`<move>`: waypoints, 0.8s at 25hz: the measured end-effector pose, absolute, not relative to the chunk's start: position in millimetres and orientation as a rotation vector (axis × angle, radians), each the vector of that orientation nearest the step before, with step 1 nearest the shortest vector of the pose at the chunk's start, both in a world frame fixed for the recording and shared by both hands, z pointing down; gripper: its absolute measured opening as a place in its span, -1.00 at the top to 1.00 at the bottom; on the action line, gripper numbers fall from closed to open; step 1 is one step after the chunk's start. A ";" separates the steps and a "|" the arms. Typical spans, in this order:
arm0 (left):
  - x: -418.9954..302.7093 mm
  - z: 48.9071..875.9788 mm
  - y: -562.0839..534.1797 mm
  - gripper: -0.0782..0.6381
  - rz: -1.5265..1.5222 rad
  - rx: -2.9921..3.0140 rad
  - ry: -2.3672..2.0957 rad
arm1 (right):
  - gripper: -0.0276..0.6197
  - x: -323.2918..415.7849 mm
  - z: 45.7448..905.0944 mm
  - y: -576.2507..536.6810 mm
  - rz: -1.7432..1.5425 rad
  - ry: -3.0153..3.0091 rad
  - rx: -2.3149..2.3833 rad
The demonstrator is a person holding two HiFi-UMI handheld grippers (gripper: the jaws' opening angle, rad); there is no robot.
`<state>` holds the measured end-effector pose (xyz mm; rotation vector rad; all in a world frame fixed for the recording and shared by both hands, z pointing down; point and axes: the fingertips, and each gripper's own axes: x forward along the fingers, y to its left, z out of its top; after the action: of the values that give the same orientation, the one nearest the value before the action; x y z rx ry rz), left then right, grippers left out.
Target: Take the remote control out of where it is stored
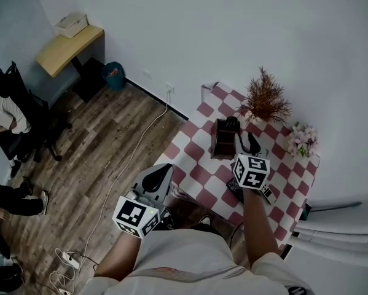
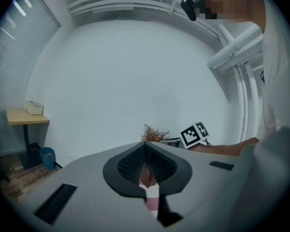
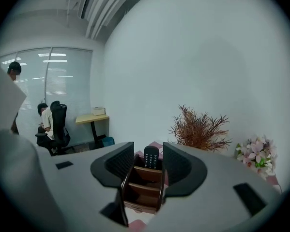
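Note:
A black remote control (image 3: 151, 157) stands upright in the rear compartment of a brown wooden organizer (image 3: 144, 190) on the red-and-white checked table (image 1: 199, 177). In the head view the remote (image 1: 231, 125) sticks up from the organizer's (image 1: 222, 139) far end. My right gripper (image 3: 148, 166) is open, its jaws framing the organizer from a short way off, nothing between the pads. In the head view the right gripper (image 1: 247, 143) hovers just right of the organizer. My left gripper (image 1: 161, 172) hangs off the table's left edge, and in its own view the left gripper (image 2: 145, 151) is shut and empty.
A dried brown plant (image 1: 266, 97) and pink flowers (image 1: 300, 139) stand at the table's far side. A desk (image 1: 67, 48), a blue bin (image 1: 114, 75) and a seated person (image 1: 5, 109) are far left. Cables (image 1: 67, 260) lie on the wooden floor.

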<state>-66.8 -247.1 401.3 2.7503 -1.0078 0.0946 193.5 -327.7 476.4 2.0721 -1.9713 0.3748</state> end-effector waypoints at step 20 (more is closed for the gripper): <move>-103.0 435.6 -298.2 0.76 0.163 2.660 -1.050 | 0.26 209.1 575.1 -416.1 0.611 -1.644 2.055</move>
<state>-103.0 -298.2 435.6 2.6600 -1.0498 0.1629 209.1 -416.1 575.1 2.0551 -1.6435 0.6109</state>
